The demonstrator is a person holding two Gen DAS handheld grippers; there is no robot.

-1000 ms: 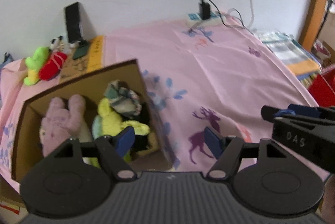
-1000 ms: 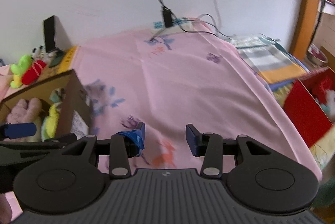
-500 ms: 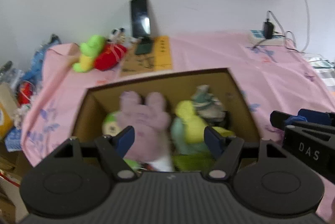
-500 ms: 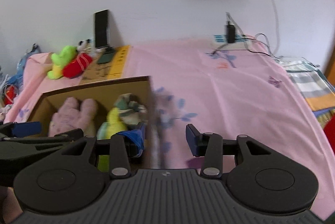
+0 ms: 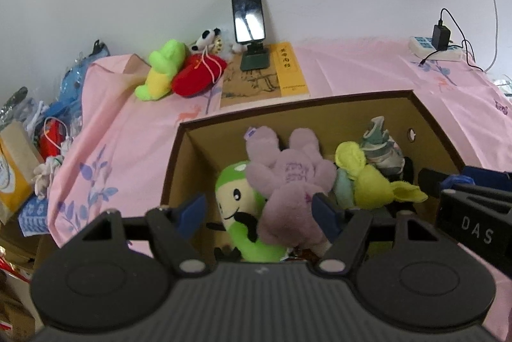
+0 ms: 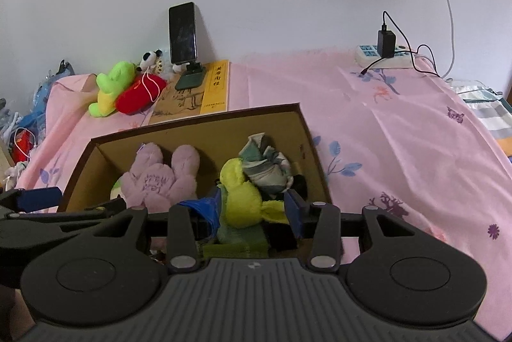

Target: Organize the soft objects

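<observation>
Over the box (image 5: 320,105), both our grippers spread, empty.
Several plushies are boxed; green toy (image 5: 161,70) and red toy (image 5: 198,76) at ten o'clock remain out.

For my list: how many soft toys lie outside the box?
3 by the wall: a green toy, a red toy against it, and a small panda behind. Others may be hidden.

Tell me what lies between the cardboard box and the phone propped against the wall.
A yellow-spined book lies flat on the pink sheet between the cardboard box and the phone, under the phone's dark stand. Both wrist views show it.
</observation>
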